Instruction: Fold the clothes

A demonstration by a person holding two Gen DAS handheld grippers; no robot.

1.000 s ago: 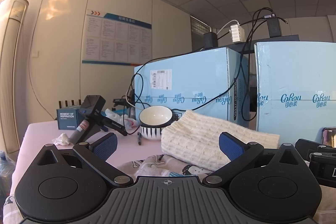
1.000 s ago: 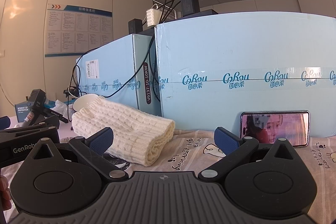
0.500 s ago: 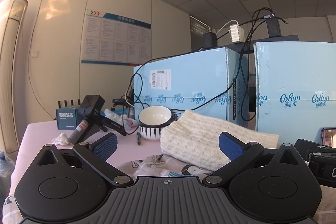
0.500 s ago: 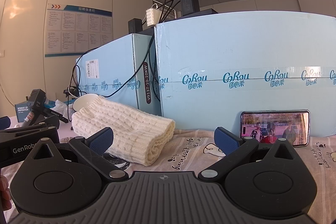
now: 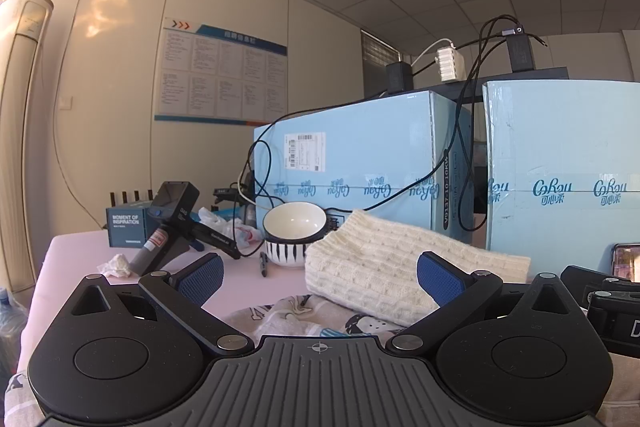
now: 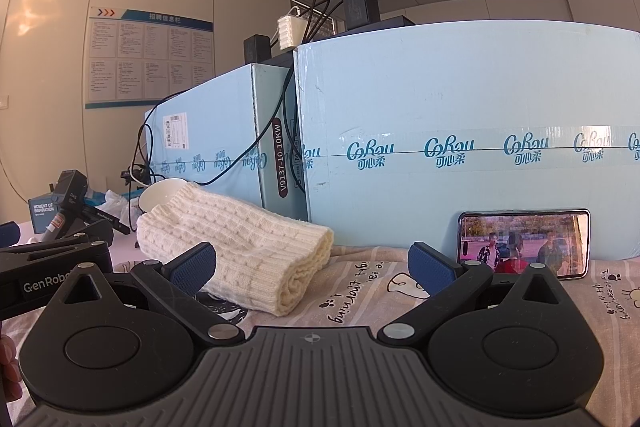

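1. While neither tool has anything between its blue pads, the left hand-held gripper (image 5: 318, 277) and the right hand-held gripper (image 6: 312, 269) hover low with jaws spread wide, both facing the garment, probably poised for a next grasp.
2. Cream cable-knit sweater (image 6: 236, 239): already folded into a thick, soft rectangular bundle with the ribbed edge doubled over at its near end.
3. Position: the sweater rests on a cartoon-printed grey cloth (image 6: 400, 299) covering the pink table (image 5: 76, 247), just in front of the pale-blue cardboard boxes (image 6: 460, 131).
4. White striped ceramic bowl (image 5: 294, 233): just behind the sweater, likely set aside.
5. Smartphone playing video (image 6: 524, 243): right of the sweater, propped against the boxes, presumably for viewing.
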